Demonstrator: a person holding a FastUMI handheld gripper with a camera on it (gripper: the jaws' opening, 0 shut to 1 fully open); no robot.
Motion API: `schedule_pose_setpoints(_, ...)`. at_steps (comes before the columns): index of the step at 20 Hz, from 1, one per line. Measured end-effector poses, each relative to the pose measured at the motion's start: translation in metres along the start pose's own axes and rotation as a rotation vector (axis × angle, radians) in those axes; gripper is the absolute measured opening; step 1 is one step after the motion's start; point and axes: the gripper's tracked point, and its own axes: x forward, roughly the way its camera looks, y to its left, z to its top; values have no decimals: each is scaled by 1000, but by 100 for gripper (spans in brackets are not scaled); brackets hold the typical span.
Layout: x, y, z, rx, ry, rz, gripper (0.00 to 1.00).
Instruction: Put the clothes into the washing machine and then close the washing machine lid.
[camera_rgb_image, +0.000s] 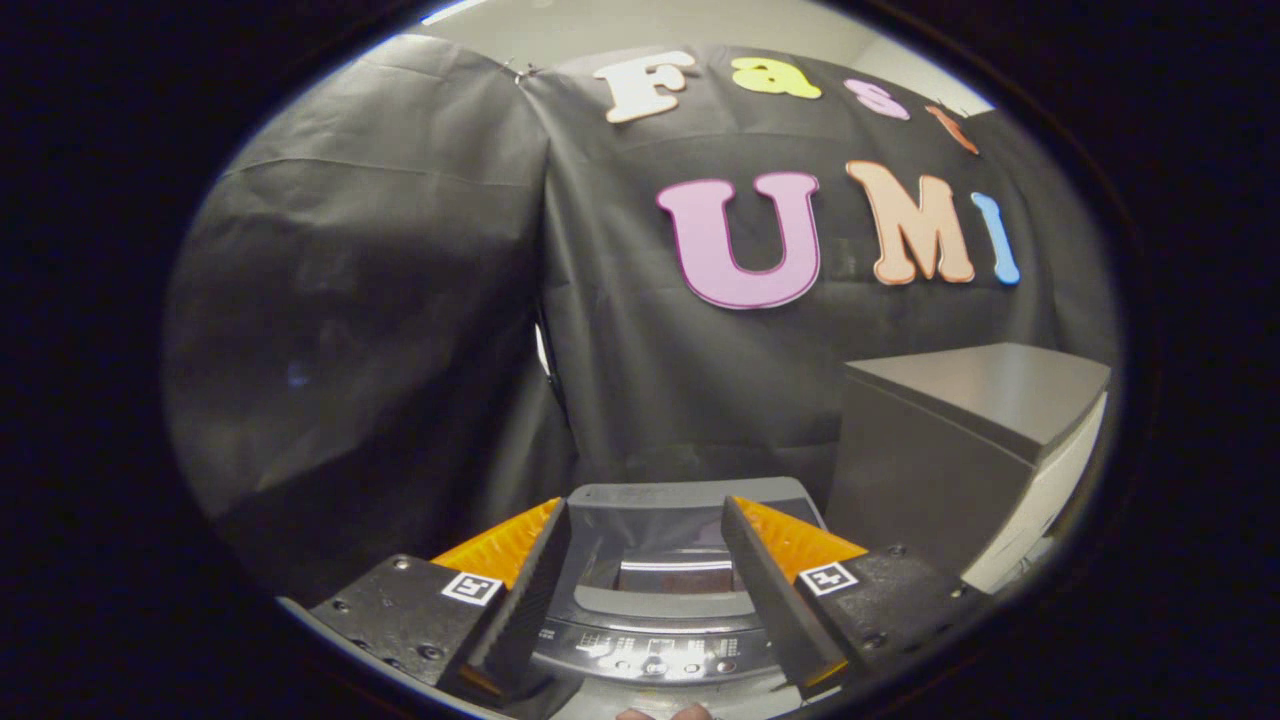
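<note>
In the gripper view the washing machine (655, 600) sits low, seen between and just beyond the two fingers; its control panel (650, 655) with a row of small buttons is the near end, and the body runs straight away from the fingers toward the booth's black cloth wall (400, 300) — so its long axis lies along the gripper's own line of sight; the lid (680, 500) appears raised at the far end, and the tub opening (665, 575) shows as a dark recess behind the panel, though what lies in it is too small to tell; the gripper (645, 545) is spread wide with nothing between the fingers, each finger (525, 590) flanking the machine from above without touching it; the gripper is held above the panel end, pointing forward over the machine, roughly level, tipped a little downward; to the right of the machine, just beside it, stands a grey cabinet (960, 440) with a flat top — its pale side faces right.
</note>
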Motion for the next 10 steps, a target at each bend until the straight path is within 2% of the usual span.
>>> schedule_pose_setpoints(5, -51, 22, 31, 13, -64, 42, 92)
schedule_pose_setpoints(10, -89, 23, 39, 38, -83, 60, 92)
